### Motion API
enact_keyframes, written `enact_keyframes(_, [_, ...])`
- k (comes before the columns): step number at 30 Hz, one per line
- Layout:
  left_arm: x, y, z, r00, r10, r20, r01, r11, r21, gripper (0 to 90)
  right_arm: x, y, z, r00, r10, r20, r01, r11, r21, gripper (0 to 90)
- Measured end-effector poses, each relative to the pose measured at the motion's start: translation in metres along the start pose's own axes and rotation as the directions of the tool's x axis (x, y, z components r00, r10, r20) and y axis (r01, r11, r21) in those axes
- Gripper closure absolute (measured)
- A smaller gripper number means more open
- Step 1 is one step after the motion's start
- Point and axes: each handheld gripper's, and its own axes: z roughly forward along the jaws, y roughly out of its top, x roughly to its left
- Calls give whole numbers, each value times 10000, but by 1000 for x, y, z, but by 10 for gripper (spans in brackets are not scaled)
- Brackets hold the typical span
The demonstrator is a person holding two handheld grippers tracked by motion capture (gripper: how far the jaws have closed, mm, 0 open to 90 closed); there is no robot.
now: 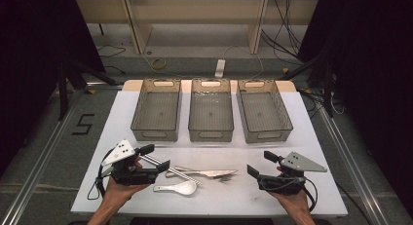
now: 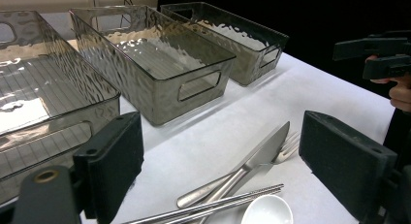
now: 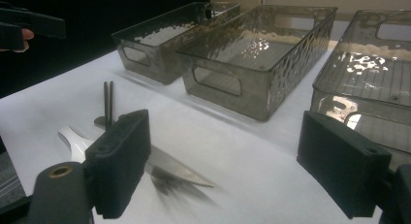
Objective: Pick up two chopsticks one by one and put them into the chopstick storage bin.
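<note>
The cutlery lies in a loose pile on the white counter (image 1: 243,196): a knife (image 1: 216,173) crossing a fork (image 1: 225,178), a pair of metal chopsticks (image 1: 170,168) and a white spoon (image 1: 178,188). The pile sits between the 2 grippers, nearer the left one. In the left gripper view the knife, fork, chopsticks and spoon lie just ahead of and between that gripper's 2 black jaws, none of them touched. In the right gripper view the knife blade (image 3: 177,173) runs out from behind the jaw at the left of the frame, and the chopstick ends (image 3: 108,104) show above it.

The left gripper (image 1: 157,158) has its jaws spread wide with nothing in them; the right gripper (image 1: 260,162) likewise stands wide and empty, well apart from the pile.

Beyond the jaws, 3 clear smoky bins stand side by side: left bin (image 1: 156,110), middle bin (image 1: 210,113), right bin (image 1: 265,110).

On the floor left of the counter a black mark (image 1: 83,123) reads as a 5
</note>
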Motion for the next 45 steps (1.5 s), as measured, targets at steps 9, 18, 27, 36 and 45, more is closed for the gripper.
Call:
enact_keyframes(9, [1, 1, 0, 9999, 77, -112, -77, 10000, -41, 154, 2, 0, 1, 9999, -127, -73, 128, 9999, 36, 211])
enact_keyframes(18, [5, 14, 6, 9968, 789, 140, -801, 9861, 1456, 157, 0, 0, 2, 9999, -81, -58, 82, 9999, 99, 211])
enact_keyframes(27, [22, 26, 18, 9816, 1910, -75, -1789, 9319, 3154, 185, 0, 0, 3, 9999, -88, -51, 90, 9997, 232, 212])
enact_keyframes(36, [36, 28, 42, 9601, 2683, 785, -2700, 8172, 5091, 261, 1, -1, 4, 9996, -290, -78, 292, 9988, 381, 214])
enact_keyframes(45, [34, 19, 63, 9187, 3274, 2209, -3915, 6806, 6193, 301, 3, -1, 6, 9984, -442, -338, 458, 9979, 458, 214])
